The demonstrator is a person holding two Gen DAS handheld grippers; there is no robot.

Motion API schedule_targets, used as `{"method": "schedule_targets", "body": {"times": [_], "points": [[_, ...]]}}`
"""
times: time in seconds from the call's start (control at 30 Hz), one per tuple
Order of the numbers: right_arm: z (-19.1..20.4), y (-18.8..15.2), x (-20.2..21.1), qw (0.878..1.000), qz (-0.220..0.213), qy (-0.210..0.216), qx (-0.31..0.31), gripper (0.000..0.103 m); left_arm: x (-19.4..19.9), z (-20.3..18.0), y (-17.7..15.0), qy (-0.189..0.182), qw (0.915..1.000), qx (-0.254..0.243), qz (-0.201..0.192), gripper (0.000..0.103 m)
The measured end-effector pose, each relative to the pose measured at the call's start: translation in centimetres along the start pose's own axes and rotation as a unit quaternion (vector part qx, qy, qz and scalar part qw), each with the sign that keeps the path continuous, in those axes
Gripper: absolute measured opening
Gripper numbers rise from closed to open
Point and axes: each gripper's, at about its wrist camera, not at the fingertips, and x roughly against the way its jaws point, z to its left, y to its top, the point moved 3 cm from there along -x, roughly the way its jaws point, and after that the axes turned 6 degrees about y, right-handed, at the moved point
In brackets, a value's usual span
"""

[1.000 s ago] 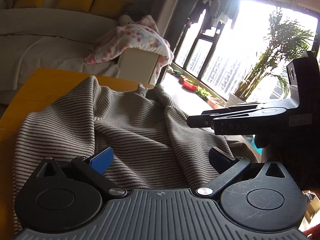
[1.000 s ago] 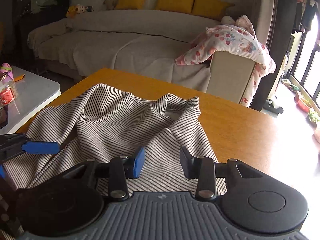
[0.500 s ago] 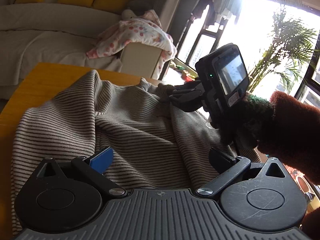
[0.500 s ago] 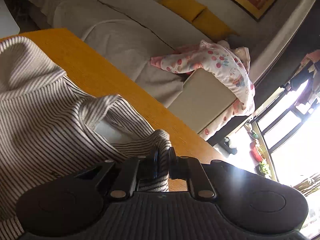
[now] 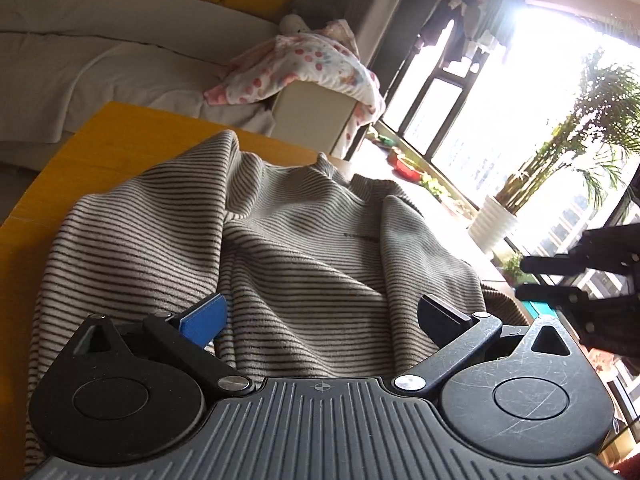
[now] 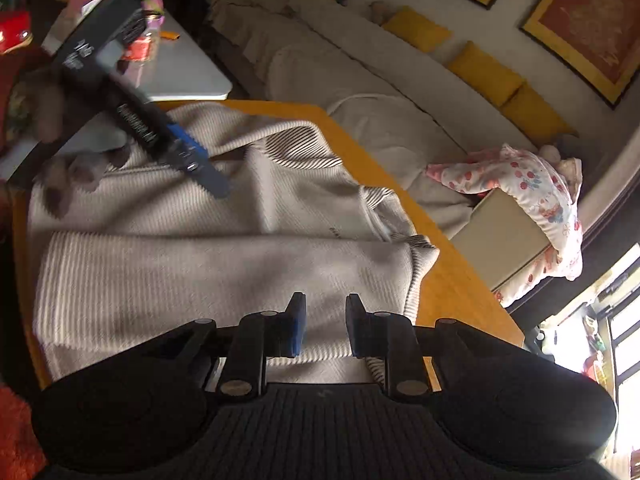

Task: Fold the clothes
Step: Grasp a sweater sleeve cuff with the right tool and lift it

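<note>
My left claw [image 5: 322, 318] stands wide open over the striped top [image 5: 288, 248], which lies rumpled on the yellow table [image 5: 120, 136], cloth showing between the fingers but not pinched. My right claw [image 6: 322, 326] hangs over the near right edge of the top [image 6: 224, 240]; its jaws are opening, a narrow gap between the blue pads [image 6: 297, 328], nothing pressed between them.

My left view alone shows the bright window, the palm in its white pot [image 5: 494, 226] and clothes hanging by the glass. It catches my right claw [image 5: 536, 278] as a dark shape at the right edge, off the table's side. My right view alone shows the white side table [image 6: 192, 68] far left with a jar [image 6: 138, 46] on it, contents too blurred to tell, and red pictures in yellow frames [image 6: 592, 20] on the wall. There my left claw [image 6: 208, 176] is a blurred dark bar over the top's far left part.

Both views show the sofa [image 5: 80, 60] with yellow cushions and a spotted blanket [image 5: 304, 68] on its arm
</note>
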Motion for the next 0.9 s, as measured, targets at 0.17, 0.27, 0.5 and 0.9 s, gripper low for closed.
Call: {"method": "schedule_targets", "body": {"times": [0.17,0.27,0.5,0.9], "points": [[5.7,-1.6,0.0,0.997,-0.013,0.031,0.070,0.025,-0.1,0.2,0.1,0.015,0.9998,0.008,0.004,0.103],[7.7,-1.8,-1.4,0.992,-0.026,0.025,0.123,0.027,-0.2,0.2,0.1,0.027,0.9996,0.011,0.008,0.103],[7.7,-1.9,-1.2,0.989,-0.034,0.054,0.132,0.027,-0.4,0.3,0.3,0.037,0.9990,0.018,0.017,0.103],[10.6,-1.3,-2.2,0.972,-0.090,0.017,0.217,0.034,-0.5,0.1,0.1,0.045,0.9987,0.015,0.017,0.103]]}}
